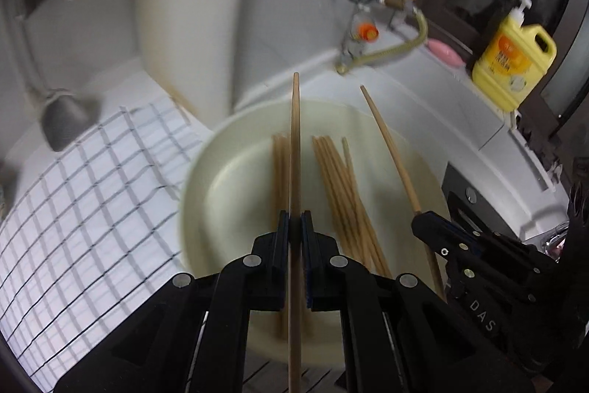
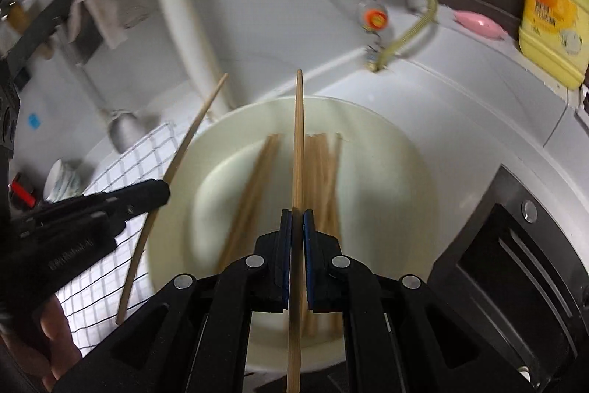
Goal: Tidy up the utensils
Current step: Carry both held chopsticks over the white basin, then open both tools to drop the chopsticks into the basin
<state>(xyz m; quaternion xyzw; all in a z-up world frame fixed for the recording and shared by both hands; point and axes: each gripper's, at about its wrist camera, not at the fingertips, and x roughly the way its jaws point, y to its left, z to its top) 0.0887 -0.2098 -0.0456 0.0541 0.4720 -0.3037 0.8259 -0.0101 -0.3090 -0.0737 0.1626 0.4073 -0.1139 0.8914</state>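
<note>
A cream plate [image 1: 228,179] [image 2: 397,172] holds several wooden chopsticks [image 1: 342,194] [image 2: 324,179]. My left gripper [image 1: 294,223] is shut on one chopstick [image 1: 295,135] held above the plate, pointing away from me. My right gripper [image 2: 297,220] is shut on another chopstick [image 2: 299,135], also above the plate. The right gripper [image 1: 429,221] with its chopstick [image 1: 390,150] shows at the right of the left wrist view. The left gripper [image 2: 158,192] with its chopstick [image 2: 191,135] shows at the left of the right wrist view.
A checked cloth [image 1: 92,194] [image 2: 110,282] lies left of the plate on a white counter. A metal cup [image 1: 64,122] stands behind it. A tap with a hose [image 1: 371,24], pink soap [image 1: 445,52] and a yellow detergent bottle [image 1: 511,58] are behind. A dark stove [image 2: 515,253] is at right.
</note>
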